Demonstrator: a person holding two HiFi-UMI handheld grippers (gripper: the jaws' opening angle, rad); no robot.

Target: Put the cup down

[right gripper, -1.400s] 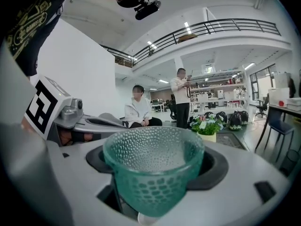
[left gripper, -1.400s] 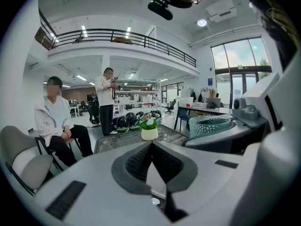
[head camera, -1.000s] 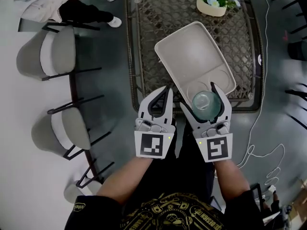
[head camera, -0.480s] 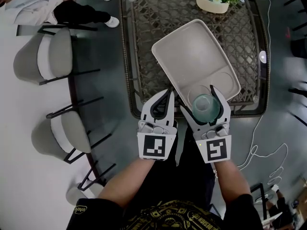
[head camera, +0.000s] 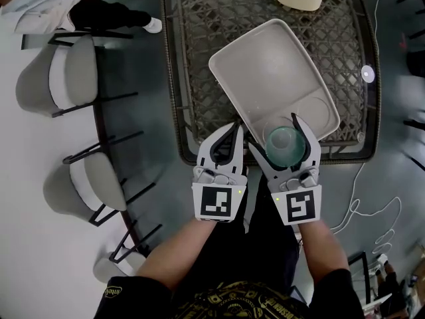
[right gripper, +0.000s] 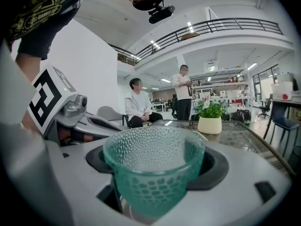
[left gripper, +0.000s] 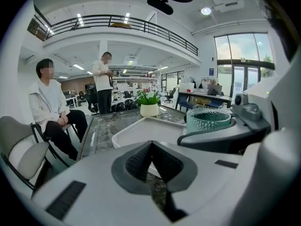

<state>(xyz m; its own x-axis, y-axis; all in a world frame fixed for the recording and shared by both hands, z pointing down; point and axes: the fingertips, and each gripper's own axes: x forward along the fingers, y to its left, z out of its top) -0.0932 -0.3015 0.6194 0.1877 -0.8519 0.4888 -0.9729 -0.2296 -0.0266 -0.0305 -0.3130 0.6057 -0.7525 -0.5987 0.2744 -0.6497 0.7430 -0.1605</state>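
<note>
While right tongs (head camera: 274, 132) clamp dimpled teal cup (right gripper: 153, 172), left tongs (head camera: 234, 125) pinched together.

We see a teal-green cup (right gripper: 153, 173), its glass dimpled all over with small bumps, and a plain cream tray (head camera: 265, 72). The table (head camera: 199, 58) shows a dark brown woven lattice. The left gripper (head camera: 230, 133) and the right gripper (head camera: 283, 138) are pale grey with black pads and black-and-white square markers; the chairs (head camera: 73, 78) are grey
</note>
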